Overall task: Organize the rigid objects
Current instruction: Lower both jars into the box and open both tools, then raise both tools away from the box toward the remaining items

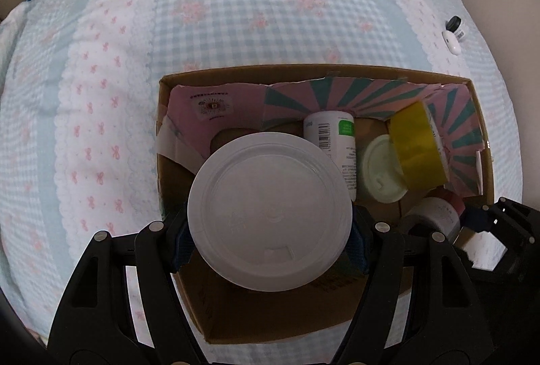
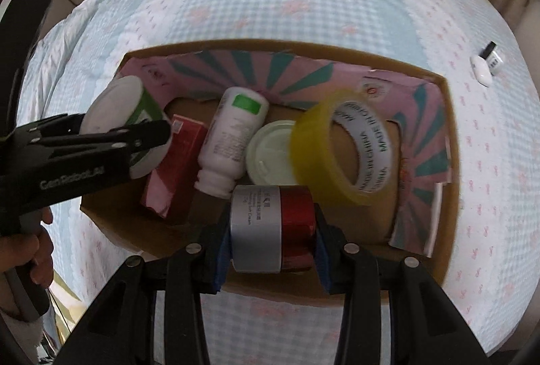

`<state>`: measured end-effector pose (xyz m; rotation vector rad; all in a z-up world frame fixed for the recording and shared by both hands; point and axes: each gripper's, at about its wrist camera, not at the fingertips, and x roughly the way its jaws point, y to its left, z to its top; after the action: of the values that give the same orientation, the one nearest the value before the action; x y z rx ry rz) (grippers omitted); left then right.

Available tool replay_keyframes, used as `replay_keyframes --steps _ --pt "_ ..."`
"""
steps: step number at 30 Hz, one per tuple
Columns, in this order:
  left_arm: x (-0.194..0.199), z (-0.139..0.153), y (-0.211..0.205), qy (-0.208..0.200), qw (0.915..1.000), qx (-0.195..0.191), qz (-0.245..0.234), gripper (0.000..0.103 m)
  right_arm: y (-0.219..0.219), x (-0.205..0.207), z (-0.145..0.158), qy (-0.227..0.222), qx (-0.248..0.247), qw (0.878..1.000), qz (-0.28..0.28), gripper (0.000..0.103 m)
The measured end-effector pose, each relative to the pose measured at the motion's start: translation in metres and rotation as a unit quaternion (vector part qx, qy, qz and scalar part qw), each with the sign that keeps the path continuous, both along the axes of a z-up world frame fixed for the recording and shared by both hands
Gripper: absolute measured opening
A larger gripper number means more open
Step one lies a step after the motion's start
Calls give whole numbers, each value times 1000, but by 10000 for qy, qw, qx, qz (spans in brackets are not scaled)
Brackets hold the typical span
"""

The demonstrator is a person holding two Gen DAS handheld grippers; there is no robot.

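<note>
Meanwhile, two claws hang over one cardboard box (image 2: 449, 135): left claw (image 1: 270, 238) clamps a white-lidded tub (image 1: 270, 213), right claw (image 2: 271, 252) a red-and-silver jar (image 2: 270, 228).

White-lidded tub (image 1: 270, 213) between jaws, over cardboard box (image 1: 486, 176)

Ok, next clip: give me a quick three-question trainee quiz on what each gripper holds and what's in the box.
1. True or false: the left gripper is shut on a round tub with a white lid.
2. Which item does the right gripper hold over the cardboard box?
A. yellow tape roll
B. silver and red jar
C. white bottle
3. Fill in: the yellow tape roll leans against the ____ side of the box, seen from the right wrist.

Key:
1. True.
2. B, the silver and red jar.
3. Right; the white bottle and red carton lie further left.
</note>
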<state>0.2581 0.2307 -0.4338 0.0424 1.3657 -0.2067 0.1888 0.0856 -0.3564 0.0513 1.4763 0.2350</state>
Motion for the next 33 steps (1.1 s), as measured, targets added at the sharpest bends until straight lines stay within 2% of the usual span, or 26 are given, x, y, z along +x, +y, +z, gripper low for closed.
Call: replay_keyframes --steps 4,5,6,7,8,9,11,12,17,24,33 --pt "4 -1 -5 99 9998 148 -54 69 9 -1 -6 53 48 9999 143 38" --pt "5 -1 -6 125 9997 181 -66 73 10 -1 -6 39 55 9998 172 38" --pt "6 -1 -8 142 9998 138 -77 81 12 -2 -7 23 48 9998 210 38" --pt "7 2 -9 122 9999 81 -79 103 13 -2 -8 16 40 9997 231 38" --pt "8 5 -10 61 9999 34 -83 103 14 -3 -8 3 49 9997 256 40" --pt "8 9 -11 7 9999 7 -100 103 15 -2 -9 -2 69 9997 250 46" --pt "10 15 -15 -54 9998 70 -161 103 13 -3 -6 -139 225 9995 177 72" --pt "11 16 -17 -48 9997 103 -196 103 12 -4 -4 -214 277 9993 151 103" --pt "8 21 -19 -38 9996 121 -257 103 13 -8 -4 -261 136 9993 217 103" --pt "-7 31 -18 -123 9996 135 -215 103 11 -18 4 -328 228 9991 152 103" --pt "-32 74 -13 -405 9991 53 -78 103 1 -22 48 -581 223 9980 140 103"
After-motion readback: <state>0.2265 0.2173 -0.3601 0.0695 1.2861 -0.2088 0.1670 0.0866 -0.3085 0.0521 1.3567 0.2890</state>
